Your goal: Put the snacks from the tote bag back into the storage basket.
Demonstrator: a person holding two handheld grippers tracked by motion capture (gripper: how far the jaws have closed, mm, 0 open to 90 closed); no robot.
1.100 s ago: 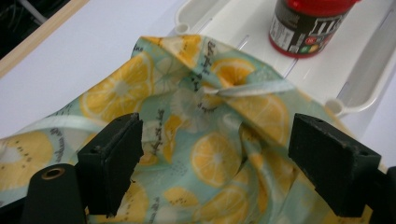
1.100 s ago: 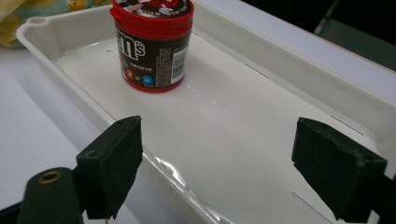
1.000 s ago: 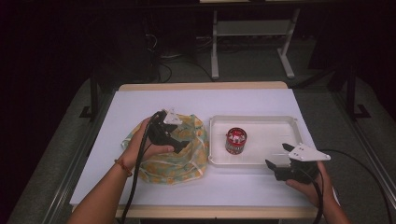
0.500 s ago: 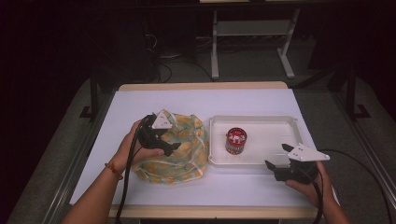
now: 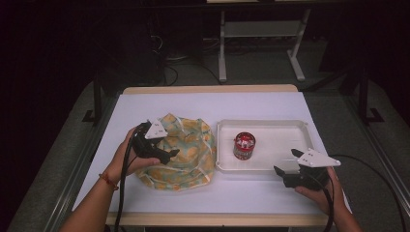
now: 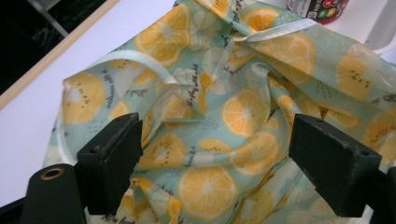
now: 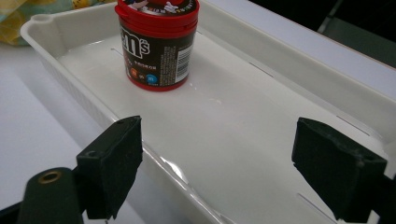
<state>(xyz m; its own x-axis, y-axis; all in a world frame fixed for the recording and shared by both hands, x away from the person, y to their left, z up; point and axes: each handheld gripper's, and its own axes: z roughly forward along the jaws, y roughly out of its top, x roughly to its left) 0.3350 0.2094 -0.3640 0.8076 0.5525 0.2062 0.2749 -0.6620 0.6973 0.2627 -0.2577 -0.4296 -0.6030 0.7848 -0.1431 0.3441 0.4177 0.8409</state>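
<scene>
We hold left gripper (image 6: pixel 215 177) released, jaws spread over crumpled citrus-print cloth bag (image 5: pixel 186 150), frame centre-left. Right gripper (image 7: pixel 217 170) released at white plastic tray (image 5: pixel 285 166), lower right.

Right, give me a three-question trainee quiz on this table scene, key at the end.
1. True or false: the candy jar stands upright inside the white tray.
2. Which gripper hangs over the fruit-print cloth bag? A) left gripper B) right gripper C) both
3. Fill in: the jar's lid is coloured ____.

Key:
1. True; it stands towards the tray's left end.
2. A; its open jaws sit above the crumpled fabric, while the right gripper, also open, is at the tray's near edge.
3. Red.
</scene>
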